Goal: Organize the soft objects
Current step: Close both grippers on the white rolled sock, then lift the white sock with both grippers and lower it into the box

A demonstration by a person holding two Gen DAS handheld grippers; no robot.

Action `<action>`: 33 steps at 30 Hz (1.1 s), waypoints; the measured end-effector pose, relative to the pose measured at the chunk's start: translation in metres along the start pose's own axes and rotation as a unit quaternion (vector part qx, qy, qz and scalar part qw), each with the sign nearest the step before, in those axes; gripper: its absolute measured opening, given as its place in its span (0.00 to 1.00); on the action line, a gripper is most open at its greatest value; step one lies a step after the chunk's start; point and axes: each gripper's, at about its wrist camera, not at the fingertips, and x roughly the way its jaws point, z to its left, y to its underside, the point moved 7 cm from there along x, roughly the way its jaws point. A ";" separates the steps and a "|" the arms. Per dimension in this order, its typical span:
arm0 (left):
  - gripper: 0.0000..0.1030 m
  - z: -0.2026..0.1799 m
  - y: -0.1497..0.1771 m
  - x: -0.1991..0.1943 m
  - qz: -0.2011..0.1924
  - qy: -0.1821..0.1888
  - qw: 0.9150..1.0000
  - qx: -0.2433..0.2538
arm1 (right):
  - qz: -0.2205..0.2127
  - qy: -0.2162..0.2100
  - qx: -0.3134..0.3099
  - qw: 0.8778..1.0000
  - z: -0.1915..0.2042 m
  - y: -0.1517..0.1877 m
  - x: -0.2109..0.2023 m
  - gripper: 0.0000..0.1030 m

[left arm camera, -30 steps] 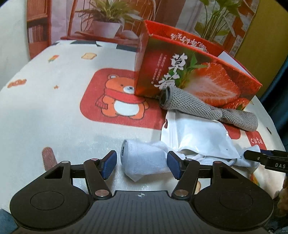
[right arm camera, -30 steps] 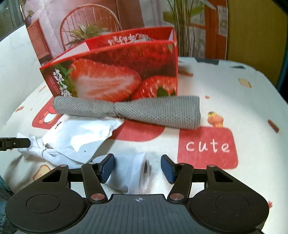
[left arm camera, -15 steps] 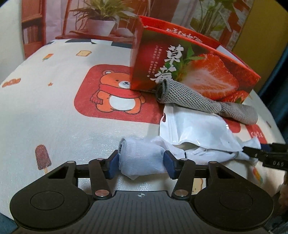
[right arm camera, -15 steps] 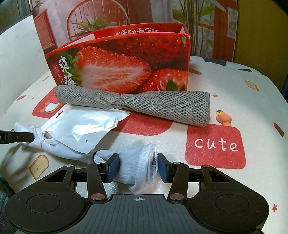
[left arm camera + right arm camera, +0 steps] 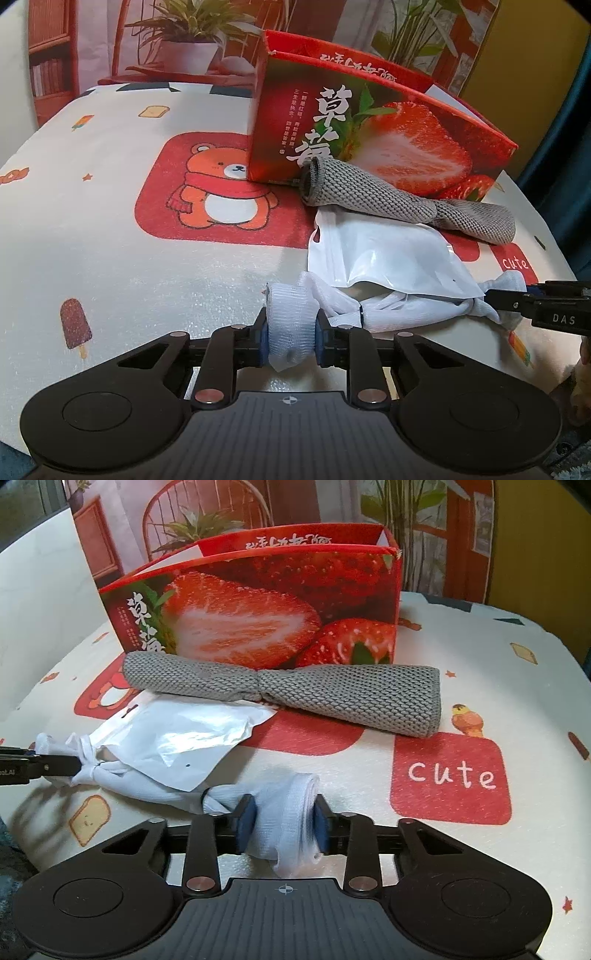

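A white rolled cloth (image 5: 406,306), tied near both ends, lies across the front of the table. My left gripper (image 5: 290,339) is shut on its left end. My right gripper (image 5: 282,823) is shut on its right end (image 5: 291,812). A white plastic pouch (image 5: 380,258) rests on top of the cloth's middle; it also shows in the right wrist view (image 5: 184,734). A grey knitted rolled cloth (image 5: 295,694) lies behind it, against the red strawberry box (image 5: 258,613). The right gripper's finger shows in the left wrist view (image 5: 535,302).
The open-topped strawberry box (image 5: 369,125) stands at the back of the table. The tablecloth has a bear print (image 5: 221,192) on the left and a red "cute" patch (image 5: 450,775) on the right. Potted plants stand behind the table.
Both grippers closed from open around the white cloth's ends to shut on them, squeezing the ends narrower. The cloth now looks slightly pulled between them.
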 end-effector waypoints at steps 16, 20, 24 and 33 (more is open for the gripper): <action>0.21 -0.008 -0.041 -0.063 -0.102 0.028 0.994 0.010 | -0.075 -0.059 -0.010 0.995 0.018 -0.048 -0.047 0.17; 0.21 -0.011 -0.055 -0.085 -0.124 0.035 0.992 0.012 | -0.105 -0.070 -0.013 0.992 0.022 -0.070 -0.063 0.17; 0.21 -0.012 -0.063 -0.097 -0.139 0.043 0.989 0.003 | -0.132 -0.078 -0.009 0.988 0.022 -0.089 -0.078 0.17; 0.21 -0.018 -0.093 -0.094 -0.159 0.038 0.986 0.008 | -0.163 -0.075 -0.021 0.984 0.021 -0.120 -0.088 0.17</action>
